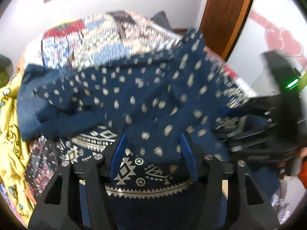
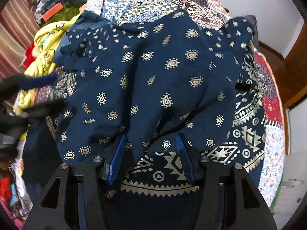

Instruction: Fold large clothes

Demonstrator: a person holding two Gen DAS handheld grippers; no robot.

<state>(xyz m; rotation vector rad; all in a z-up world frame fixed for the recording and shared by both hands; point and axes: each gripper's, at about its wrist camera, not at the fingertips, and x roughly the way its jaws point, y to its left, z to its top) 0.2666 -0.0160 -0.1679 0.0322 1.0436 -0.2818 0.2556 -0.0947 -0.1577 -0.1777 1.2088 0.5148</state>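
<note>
Two grippers, one big navy garment [image 2: 145,76], and I'm working over the patchwork bedspread [image 2: 153,2]. Far left, a yellow printed cloth [image 2: 48,44] lies heaped at the bed's edge, touching the navy fabric. My left gripper [image 1: 153,153] hangs over the folded-over layer, fingers parted, nothing pinched; cloth lies below them, not pressed. My right gripper [image 2: 151,153] is also spread, its blue fingers [image 2: 119,153] straddling the fold's near edge without squeezing it. The garment is spread across the bed, paisley panel doubled over the geometric silver border [image 2: 247,134].

To do this fold well, I judge I should let the layer settle flat, smooth the ridges running through the middle, and square the near edge before taking new corners.

The left view is smeared, so the far hem is hard to read. The sleeve at far right [image 2: 239,32] is bunched. Whatever lies beneath the fold is hidden.
</note>
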